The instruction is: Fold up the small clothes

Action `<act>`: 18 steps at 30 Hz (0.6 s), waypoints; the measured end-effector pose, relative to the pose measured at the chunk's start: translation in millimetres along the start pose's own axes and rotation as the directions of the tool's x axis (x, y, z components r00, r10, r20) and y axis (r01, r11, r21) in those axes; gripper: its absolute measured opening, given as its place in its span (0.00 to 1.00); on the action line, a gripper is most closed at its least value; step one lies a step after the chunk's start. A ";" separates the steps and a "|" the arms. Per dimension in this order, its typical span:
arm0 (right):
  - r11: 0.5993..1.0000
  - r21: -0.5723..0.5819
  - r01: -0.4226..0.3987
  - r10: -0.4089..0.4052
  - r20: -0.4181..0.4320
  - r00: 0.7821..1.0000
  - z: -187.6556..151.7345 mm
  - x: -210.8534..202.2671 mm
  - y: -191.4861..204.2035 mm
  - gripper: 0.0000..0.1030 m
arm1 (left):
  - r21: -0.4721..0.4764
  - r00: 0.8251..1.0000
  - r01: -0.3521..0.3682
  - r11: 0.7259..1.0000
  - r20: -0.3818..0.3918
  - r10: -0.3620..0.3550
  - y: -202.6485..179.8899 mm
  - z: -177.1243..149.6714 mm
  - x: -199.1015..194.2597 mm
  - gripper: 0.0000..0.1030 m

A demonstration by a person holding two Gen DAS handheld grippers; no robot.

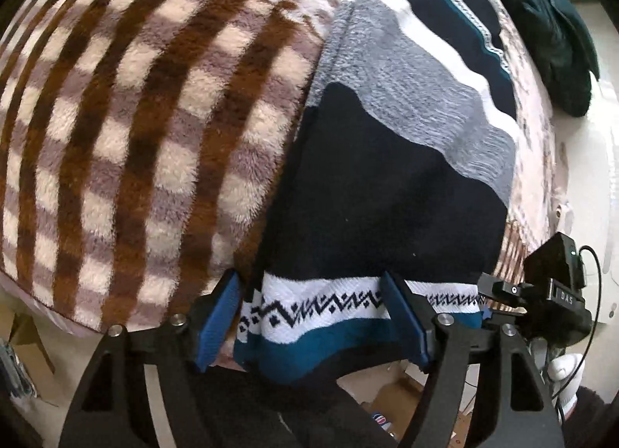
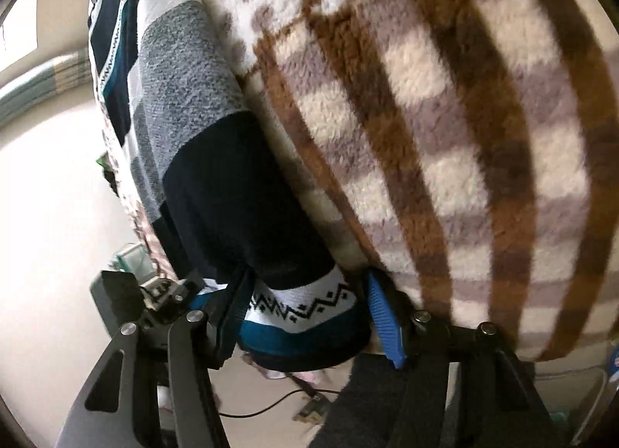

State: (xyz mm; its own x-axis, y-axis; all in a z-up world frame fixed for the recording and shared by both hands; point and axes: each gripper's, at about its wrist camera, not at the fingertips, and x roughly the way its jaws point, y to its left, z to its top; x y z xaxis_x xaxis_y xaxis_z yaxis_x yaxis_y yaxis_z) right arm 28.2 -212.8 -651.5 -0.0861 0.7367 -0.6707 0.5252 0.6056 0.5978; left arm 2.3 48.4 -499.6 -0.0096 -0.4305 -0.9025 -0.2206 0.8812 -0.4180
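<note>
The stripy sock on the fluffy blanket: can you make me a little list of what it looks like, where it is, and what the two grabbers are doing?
item: sock with navy, grey, white and teal bands
pattern: black zigzag on the white cuff band
resting on: brown checked fleece blanket
cuff: hangs past the blanket edge
left gripper: open, fingers either side of the cuff
right gripper: open, fingers either side of the cuff
fold: not yet started
</note>
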 end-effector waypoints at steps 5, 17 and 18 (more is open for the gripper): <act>0.996 0.016 -0.084 0.084 0.005 0.996 -5.1 7.5 -1.7 0.61 | 0.013 0.997 0.069 0.998 0.024 -0.070 5.5 -13.0 -8.6 0.15; 0.993 -0.021 -0.113 0.115 0.106 0.988 -30.7 -10.0 30.2 0.13 | 0.096 0.990 0.065 0.993 0.117 -0.076 -28.2 -17.1 -66.5 0.09; 0.992 -0.024 -0.123 0.125 0.115 0.986 -33.0 -14.5 35.2 0.13 | 0.096 0.988 0.069 0.993 0.132 -0.081 -34.7 -12.5 -67.9 0.09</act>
State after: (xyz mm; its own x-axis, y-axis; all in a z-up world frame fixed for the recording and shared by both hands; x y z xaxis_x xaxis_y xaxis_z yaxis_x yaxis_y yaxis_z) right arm 20.0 -192.2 -606.3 0.0780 0.7670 -0.6369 0.5115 0.5176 0.6859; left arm -1.6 44.6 -422.5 0.1371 -0.4713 -0.8712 -0.1258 0.8641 -0.4873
